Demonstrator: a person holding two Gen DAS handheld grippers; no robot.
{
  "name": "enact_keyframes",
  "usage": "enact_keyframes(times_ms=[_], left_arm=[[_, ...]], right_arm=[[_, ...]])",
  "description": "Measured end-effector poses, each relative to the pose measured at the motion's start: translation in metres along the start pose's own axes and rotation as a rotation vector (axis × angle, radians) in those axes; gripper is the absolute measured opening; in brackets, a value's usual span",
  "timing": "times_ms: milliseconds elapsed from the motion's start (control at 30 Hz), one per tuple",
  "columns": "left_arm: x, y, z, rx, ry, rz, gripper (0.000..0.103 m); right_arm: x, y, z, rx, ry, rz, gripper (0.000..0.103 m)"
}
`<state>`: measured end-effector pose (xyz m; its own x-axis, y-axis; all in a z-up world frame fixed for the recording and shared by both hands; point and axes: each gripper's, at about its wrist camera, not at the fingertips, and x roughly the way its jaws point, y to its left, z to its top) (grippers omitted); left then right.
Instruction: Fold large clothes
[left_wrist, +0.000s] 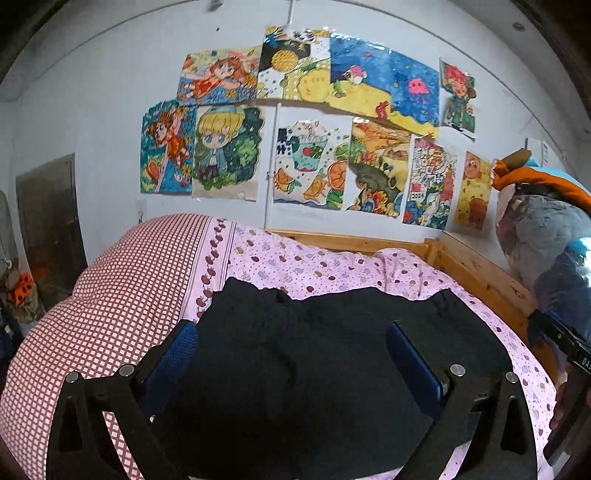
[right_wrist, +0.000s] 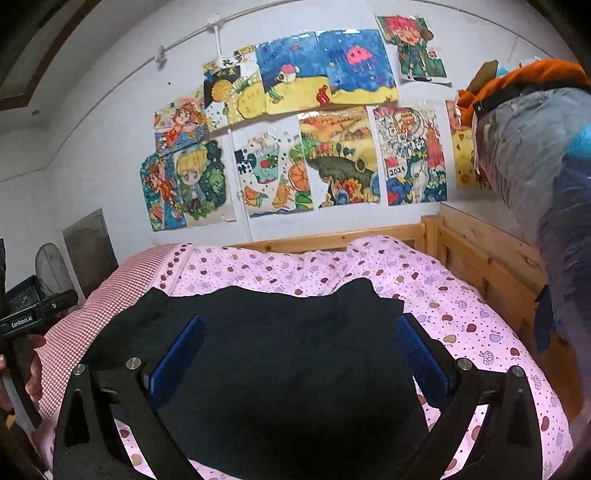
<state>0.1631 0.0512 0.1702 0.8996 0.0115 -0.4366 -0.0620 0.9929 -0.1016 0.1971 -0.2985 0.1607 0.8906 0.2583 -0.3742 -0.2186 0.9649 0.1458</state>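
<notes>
- Left wrist view, nearest: left gripper (left_wrist: 291, 354) spread wide, blue pads (left_wrist: 177, 354) apart and empty, nothing pinched, poised above the near part of the black garment (left_wrist: 314, 350).
- Right wrist view, nearest: right gripper (right_wrist: 301, 350) likewise wide open, blue pads (right_wrist: 177, 350) clear of the cloth, holding nothing.
- Just beyond both sets of jaws: black garment (right_wrist: 295, 350) lying on the pink quilt (right_wrist: 461, 314), on its near half, well short of the wooden bed frame (right_wrist: 332, 240).
- Left of the garment: red-checked bedding (left_wrist: 110, 314), touching or nearly touching the garment's left edge.
- Shape of the garment: a compact dark block, wider than deep, long axis running left to right across the bed, roughly parallel to the far rail; far edge lumpy, with a raised corner toward each end.
- Which end is collar or hem: cannot tell, too dark and featureless.
- Progress, as a judgement: looks at least partly folded, since no sleeves or legs trail out; both grippers released and clear, so a fold seems just laid down.
- Left to do, as a judgement: flatten the uneven far edge, perhaps fold once more across the long axis; hard to be sure.
- Right of the garment, past the frame: a bulging bag of clothes (right_wrist: 535, 166) by the wall.
- Farthest, beyond the garment: wall with coloured drawings (left_wrist: 306, 122).
</notes>
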Motion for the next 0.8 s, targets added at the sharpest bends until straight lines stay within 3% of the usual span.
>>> enact_keyframes(times_ms=[433,800], left_arm=[[-0.032,-0.025,-0.016,0.113,-0.015,-0.023,0.103],[-0.053,-0.022,-0.032,0.089,-0.036,-0.013,0.103]], right_arm=[[-0.029,0.033,-0.009,-0.055,-0.025,0.06,0.101],[-0.045,0.048,-0.031,-0.067,-0.004,0.07,0.101]])
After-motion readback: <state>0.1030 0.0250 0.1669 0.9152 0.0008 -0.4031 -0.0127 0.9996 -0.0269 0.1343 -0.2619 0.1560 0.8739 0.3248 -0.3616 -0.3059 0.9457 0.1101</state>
